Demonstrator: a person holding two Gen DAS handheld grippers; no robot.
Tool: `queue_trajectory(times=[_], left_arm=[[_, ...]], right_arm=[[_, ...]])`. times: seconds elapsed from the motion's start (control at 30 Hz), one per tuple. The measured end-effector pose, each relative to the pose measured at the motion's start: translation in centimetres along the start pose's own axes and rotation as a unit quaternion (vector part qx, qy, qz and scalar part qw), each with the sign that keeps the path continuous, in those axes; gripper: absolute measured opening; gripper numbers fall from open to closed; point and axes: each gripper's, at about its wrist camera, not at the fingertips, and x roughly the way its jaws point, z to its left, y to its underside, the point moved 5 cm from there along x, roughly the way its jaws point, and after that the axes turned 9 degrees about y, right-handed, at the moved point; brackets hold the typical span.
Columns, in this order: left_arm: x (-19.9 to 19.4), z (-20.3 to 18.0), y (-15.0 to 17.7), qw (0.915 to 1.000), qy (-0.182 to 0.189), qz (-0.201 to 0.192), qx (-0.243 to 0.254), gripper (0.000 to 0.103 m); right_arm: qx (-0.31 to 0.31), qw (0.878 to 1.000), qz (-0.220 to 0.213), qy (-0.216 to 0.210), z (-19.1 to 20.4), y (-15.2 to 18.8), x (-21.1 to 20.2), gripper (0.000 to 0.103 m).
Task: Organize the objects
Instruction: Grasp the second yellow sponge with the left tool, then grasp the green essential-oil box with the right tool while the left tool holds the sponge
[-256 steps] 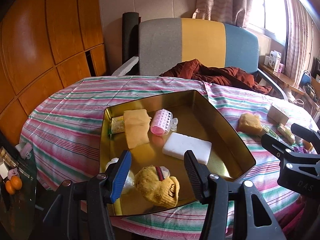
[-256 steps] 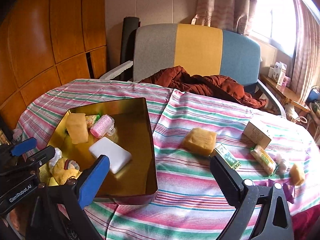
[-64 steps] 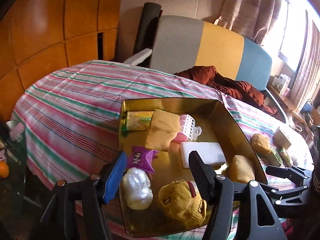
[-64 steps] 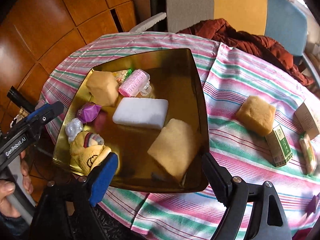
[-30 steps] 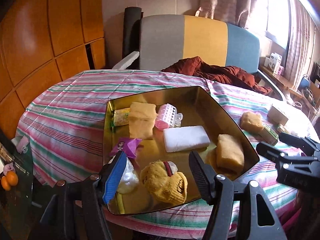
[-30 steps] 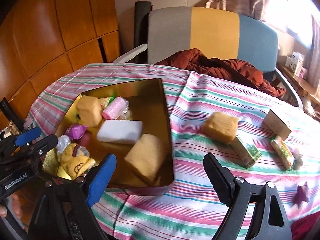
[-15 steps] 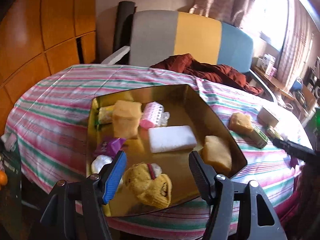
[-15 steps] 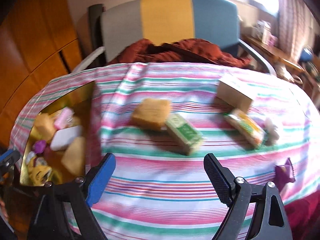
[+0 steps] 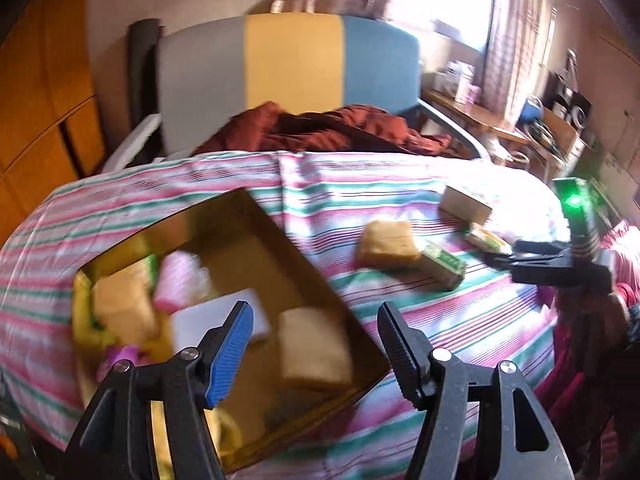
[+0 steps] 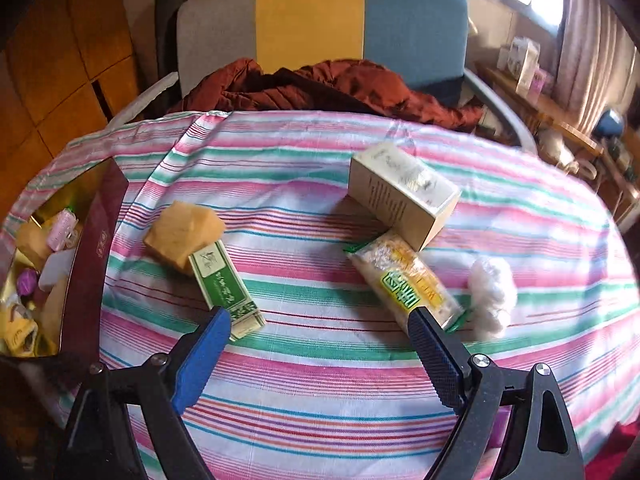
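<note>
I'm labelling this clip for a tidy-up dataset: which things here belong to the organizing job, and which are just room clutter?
Part of the job:
- gold tray
- yellow sponge
- green box
- beige carton
- snack packet
- white plastic wad
- right claw, open

Just lying about:
- striped tablecloth
- chair
- rust-red garment

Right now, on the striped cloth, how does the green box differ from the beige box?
The green box is slim and lies flat; the beige box is bulkier and stands taller. The green box has one end against the yellow sponge; the beige box sits beside the snack packet. The green box is nearer the gold tray. Both are rectangular cartons outside the tray.
</note>
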Motion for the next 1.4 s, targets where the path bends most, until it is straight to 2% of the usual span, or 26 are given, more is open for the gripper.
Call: queue_trajectory(times=[0.03,0.1,0.27,0.3,0.4,0.43,0.8,0.87,0.9,1.03,1.17,1.4], left_arm=[[0.7,-0.7,-0.5,0.9999,0.007,0.007,0.002,0.066],[2.2,-1.9,-1.4,0.9995,0.025,0.019,0.006,0.066],[6.9,-4.2,-3.3,0.9972,0.047,0.057,0.010,0.067],[7.9,-4.6,-3.7,0.9967,0.048,0.064,0.010,0.068],[10.7,-5.2,-4.8,0.9944,0.064,0.083,-0.009,0.084],[11.9,-5.3,-5.2,0.9931,0.068,0.093,-0.019,0.084],[20.5,-5.4,-6.8,0.9854,0.054,0.157,-0.038,0.083],[21.4,-4.6,-6.7,0.9838,0.045,0.165,-0.054,0.079],[21.7,-4.0,-6.5,0.9830,0.042,0.167,-0.063,0.068],[21.0,-3.7,-6.3,0.9838,0.066,0.154,-0.063,0.062],[19.1,-3.8,-6.1,0.9871,0.078,0.128,-0.057,0.061],[12.8,-4.4,-6.6,0.9916,0.103,0.063,-0.046,0.061]], right_arm=[[0.013,1.000,0.007,-0.008,-0.3,0.3,0.7,0.090],[0.020,0.999,0.027,0.006,-0.8,0.8,1.7,0.090],[0.020,1.000,0.013,0.002,-0.9,0.6,0.9,0.090],[0.017,1.000,0.011,0.002,-0.8,0.6,0.8,0.090],[0.011,1.000,0.009,-0.004,-0.4,0.5,0.6,0.090],[0.008,1.000,0.010,-0.003,-0.3,0.5,0.7,0.090],[-0.007,1.000,0.013,-0.013,0.4,0.4,0.8,0.090],[-0.010,1.000,0.014,-0.014,0.6,0.5,0.8,0.090],[-0.011,1.000,0.014,-0.014,0.7,0.5,0.8,0.090],[-0.018,1.000,0.015,-0.020,1.0,0.6,0.9,0.090],[-0.039,0.999,0.015,-0.031,2.2,0.8,0.9,0.085],[-0.058,0.996,0.020,-0.057,4.3,0.9,1.2,0.080]])
